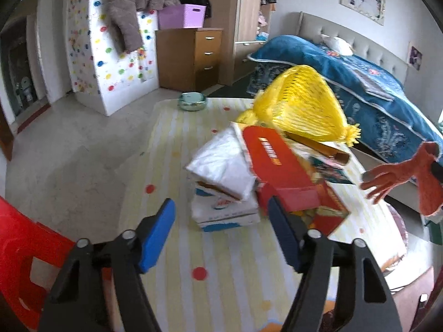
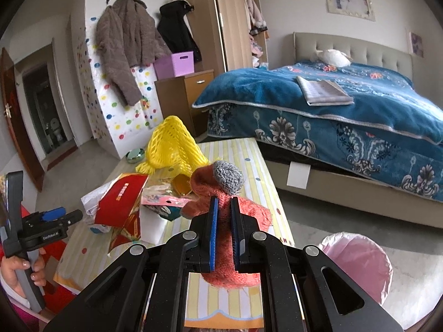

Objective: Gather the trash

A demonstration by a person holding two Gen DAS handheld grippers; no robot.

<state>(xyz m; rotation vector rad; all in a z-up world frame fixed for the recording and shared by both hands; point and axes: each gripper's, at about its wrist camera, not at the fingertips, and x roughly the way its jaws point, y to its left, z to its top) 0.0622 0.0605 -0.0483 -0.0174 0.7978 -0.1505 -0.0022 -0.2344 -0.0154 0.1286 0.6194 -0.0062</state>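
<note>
Black tool [image 2: 52, 215], "GenRobot.AI" label

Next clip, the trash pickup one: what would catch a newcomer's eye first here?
Likely the yellow mesh bag topping a heap of boxes on the striped table, with a red carton lying across the heap. Then the orange knitted glove pinched in the right gripper, above the pink-lined bin.

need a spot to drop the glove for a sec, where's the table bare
Bare striped cloth lies in front of the white box, beside the left tongs. More lies between the green ashtray and the pile. Crowded: red carton, yellow net, plastic bag.
</note>
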